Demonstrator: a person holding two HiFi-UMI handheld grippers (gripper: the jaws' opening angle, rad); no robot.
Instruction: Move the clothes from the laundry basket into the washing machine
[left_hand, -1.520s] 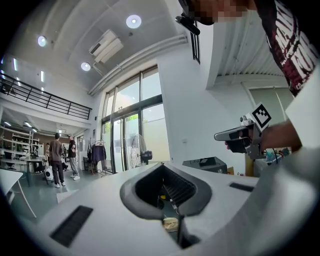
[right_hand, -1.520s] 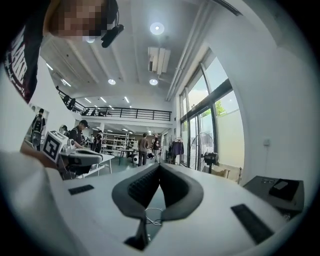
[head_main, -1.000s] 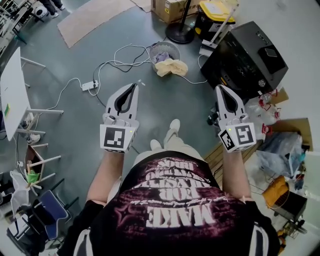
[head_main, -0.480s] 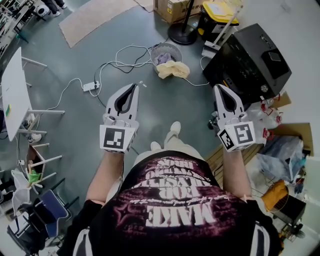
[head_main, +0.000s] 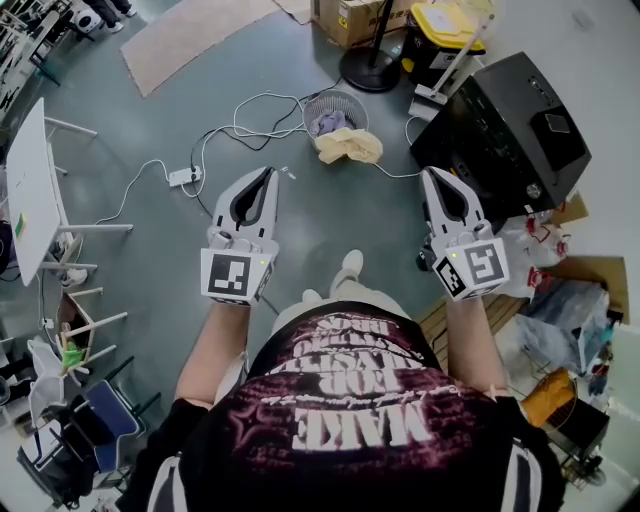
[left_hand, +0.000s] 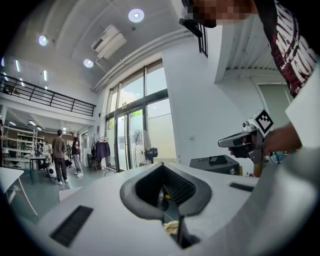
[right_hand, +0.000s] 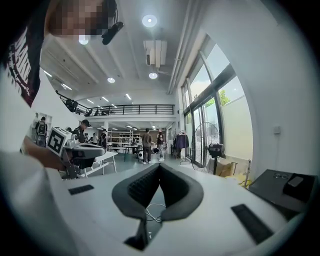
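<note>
Left gripper (head_main: 271, 174), right gripper (head_main: 430, 176): jaws pressed together, empty.
Risk: floor cable (head_main: 250, 127) beside laundry basket (head_main: 313, 106) snagging feet.

The person's black T-shirt (head_main: 345, 425) carries pale lettering, upside down in the head view, where "MAKE" reads clearly. The lines above it are too distorted to read.

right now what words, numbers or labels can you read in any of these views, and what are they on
"MAKE": large print on the person's black t-shirt, upside down in the head view.
"FOR": a line further up the same print.
The shirt's other lines: too warped to read.
Cubes on the left gripper and right gripper: square marker patterns, no words.
Cardboard box: nothing legible.
</note>
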